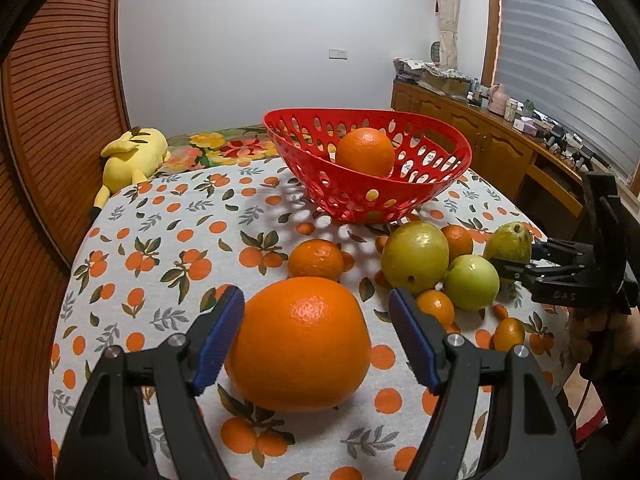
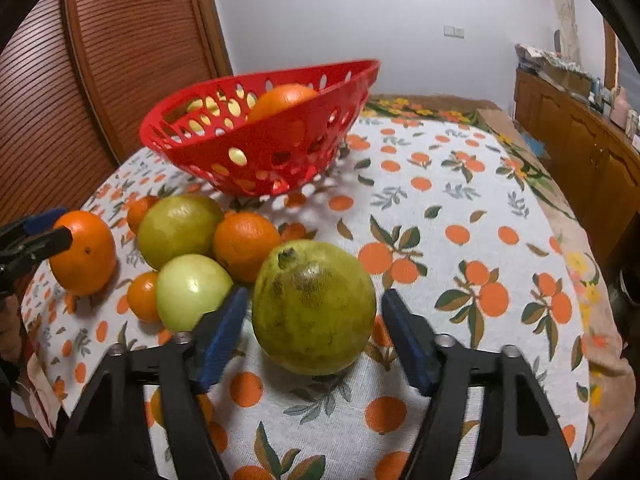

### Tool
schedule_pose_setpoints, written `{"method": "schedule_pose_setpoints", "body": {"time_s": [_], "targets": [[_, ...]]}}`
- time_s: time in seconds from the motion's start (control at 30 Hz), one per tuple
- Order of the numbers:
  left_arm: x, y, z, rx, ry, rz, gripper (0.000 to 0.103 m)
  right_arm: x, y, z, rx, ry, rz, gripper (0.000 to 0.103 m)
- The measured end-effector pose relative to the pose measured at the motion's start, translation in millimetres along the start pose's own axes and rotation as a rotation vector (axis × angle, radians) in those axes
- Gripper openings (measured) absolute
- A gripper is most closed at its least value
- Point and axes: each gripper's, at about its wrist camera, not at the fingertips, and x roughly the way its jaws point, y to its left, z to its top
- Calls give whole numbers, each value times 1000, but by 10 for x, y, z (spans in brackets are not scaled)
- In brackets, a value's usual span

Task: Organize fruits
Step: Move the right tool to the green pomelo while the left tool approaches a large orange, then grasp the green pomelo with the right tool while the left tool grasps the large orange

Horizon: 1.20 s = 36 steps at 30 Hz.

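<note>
A large orange (image 1: pixel 300 344) lies on the orange-print tablecloth between the blue pads of my left gripper (image 1: pixel 315 294). The left pad is at its skin, the right pad stands clear, so the gripper is open. My right gripper (image 2: pixel 315 294) straddles a green-yellow guava (image 2: pixel 314 308) with a narrow gap on each side, open. The red perforated basket (image 1: pixel 360 196) stands behind, tilted, with one orange (image 1: pixel 365 151) inside. Between the grippers lie a big yellow-green fruit (image 2: pixel 178 230), a green apple (image 2: pixel 192 292) and several small tangerines (image 2: pixel 244 244).
A yellow plush toy (image 1: pixel 132 156) lies at the table's far left edge beside a louvred wooden door (image 1: pixel 52 120). A cluttered wooden sideboard (image 1: pixel 500 136) runs along the right. A person's hand (image 1: pixel 592 332) grips the right tool. Bare cloth (image 2: pixel 480 220) lies right of the guava.
</note>
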Motion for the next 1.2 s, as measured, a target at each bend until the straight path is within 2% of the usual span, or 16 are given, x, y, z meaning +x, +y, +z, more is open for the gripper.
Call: {"method": "schedule_pose_setpoints", "body": {"time_s": [0.57,1.03,1.2], "targets": [[29,41,-56,-8,39,-4,75,-25,16,-51,4,-28,4,59],[267,87,-152,-24,63,-7,88,-24,30,-64,-7,-31,-6,59],[377,144,-181,-62,92,-49,89,-26,30,-69,-8,-32,-6,59]]}}
